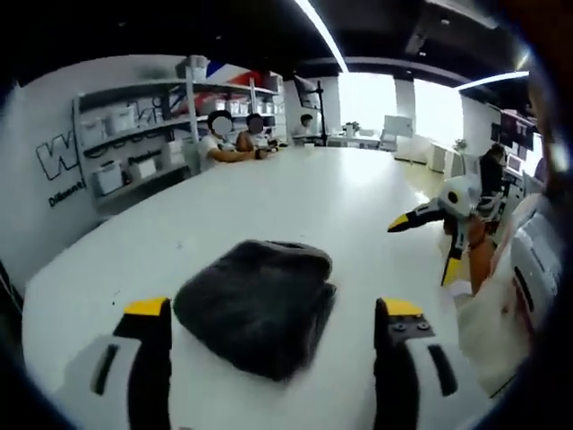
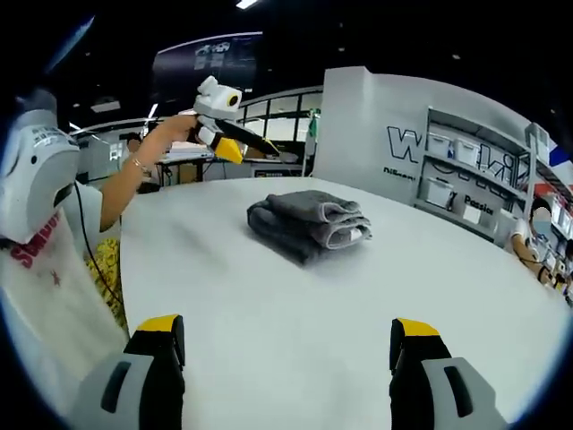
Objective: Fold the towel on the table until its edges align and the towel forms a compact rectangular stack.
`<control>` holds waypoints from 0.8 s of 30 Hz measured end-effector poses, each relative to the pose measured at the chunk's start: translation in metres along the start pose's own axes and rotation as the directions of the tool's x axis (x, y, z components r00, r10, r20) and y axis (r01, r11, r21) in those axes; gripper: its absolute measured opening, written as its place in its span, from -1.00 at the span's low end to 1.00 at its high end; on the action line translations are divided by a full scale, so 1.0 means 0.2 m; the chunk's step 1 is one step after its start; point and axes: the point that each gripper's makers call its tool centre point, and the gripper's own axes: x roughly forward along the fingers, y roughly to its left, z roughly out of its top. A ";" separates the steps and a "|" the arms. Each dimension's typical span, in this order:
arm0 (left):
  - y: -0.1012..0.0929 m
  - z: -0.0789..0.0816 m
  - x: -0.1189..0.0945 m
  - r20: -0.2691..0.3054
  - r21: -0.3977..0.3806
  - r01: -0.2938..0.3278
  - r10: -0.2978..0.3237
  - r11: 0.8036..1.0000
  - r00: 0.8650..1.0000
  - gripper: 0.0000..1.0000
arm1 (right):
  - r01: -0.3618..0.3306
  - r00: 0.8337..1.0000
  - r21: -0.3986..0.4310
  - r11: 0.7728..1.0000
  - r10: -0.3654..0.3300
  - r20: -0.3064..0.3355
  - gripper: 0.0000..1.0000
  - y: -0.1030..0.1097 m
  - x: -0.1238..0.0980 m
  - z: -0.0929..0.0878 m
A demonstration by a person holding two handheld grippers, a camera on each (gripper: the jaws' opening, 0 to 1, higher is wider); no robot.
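Observation:
A dark grey towel [image 1: 258, 303] lies folded into a thick, compact stack on the white table [image 1: 313, 193]. My left gripper [image 1: 273, 309] stands open over the near side of the towel, and nothing is held between its yellow-tipped jaws. In the right gripper view the towel [image 2: 309, 222] shows its stacked folds, with the rounded fold edges toward the right. The right gripper [image 2: 286, 327] is open and well short of the towel, over bare table [image 2: 358, 296]. A hand holds the left gripper [image 2: 235, 141] up in the air, to the left of the towel. The right gripper [image 1: 426, 245] hangs open at the table's right edge.
The person [image 2: 45, 269] in a white shirt stands at the table's edge. Grey shelves [image 1: 134, 143] with white boxes line the wall, and other people [image 1: 235, 139] sit at the table's far end. A shelf unit [image 2: 466, 188] stands past the table.

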 end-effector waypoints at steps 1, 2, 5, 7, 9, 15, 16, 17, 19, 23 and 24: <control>0.00 -0.01 -0.03 0.004 0.000 -0.005 0.005 1.000 1.000 0.99 | -0.004 1.000 -0.001 1.000 0.004 -0.002 0.99 0.00 0.01 0.00; 0.00 -0.01 -0.06 0.012 -0.007 -0.013 0.013 1.000 1.000 0.99 | -0.007 1.000 -0.002 1.000 0.007 -0.003 0.99 0.00 0.01 0.00; 0.01 -0.04 -0.14 0.037 -0.017 -0.057 0.057 0.998 0.998 0.99 | -0.015 1.000 -0.004 1.000 0.015 -0.009 0.99 0.00 0.02 0.00; 0.03 -0.06 -0.20 0.057 -0.011 -0.099 0.100 0.995 0.993 0.99 | -0.016 1.000 -0.004 1.000 0.016 -0.010 0.99 -0.01 0.02 0.01; 0.02 -0.08 -0.25 0.085 0.003 -0.130 0.130 0.991 0.988 0.99 | -0.018 1.000 -0.005 1.000 0.018 -0.011 0.99 -0.01 0.03 0.01; -0.06 -0.16 -0.38 0.137 -0.037 -0.159 0.163 0.987 0.977 0.99 | -0.016 0.999 -0.010 1.000 0.016 -0.037 0.99 -0.04 0.06 0.02; -0.06 -0.17 -0.40 0.140 -0.041 -0.173 0.178 0.984 0.974 0.99 | -0.014 0.999 -0.008 1.000 0.014 -0.040 0.99 -0.05 0.06 0.02; -0.07 -0.19 -0.42 0.138 -0.045 -0.183 0.188 0.982 0.972 0.99 | -0.013 0.999 -0.007 1.000 0.013 -0.041 0.99 -0.05 0.06 0.02; -0.09 -0.22 -0.45 0.147 -0.071 -0.184 0.193 0.980 0.970 0.99 | -0.008 0.999 -0.008 1.000 0.008 -0.046 0.99 -0.06 0.06 0.03; -0.13 -0.33 -0.48 0.089 -0.104 -0.199 0.209 0.974 0.974 0.99 | -0.006 0.999 -0.008 1.000 0.006 -0.042 0.99 -0.07 0.07 0.05; -0.12 -0.38 -0.49 0.051 -0.106 -0.224 0.231 0.969 0.972 0.99 | -0.006 0.999 -0.007 1.000 0.006 -0.043 0.99 -0.07 0.08 0.05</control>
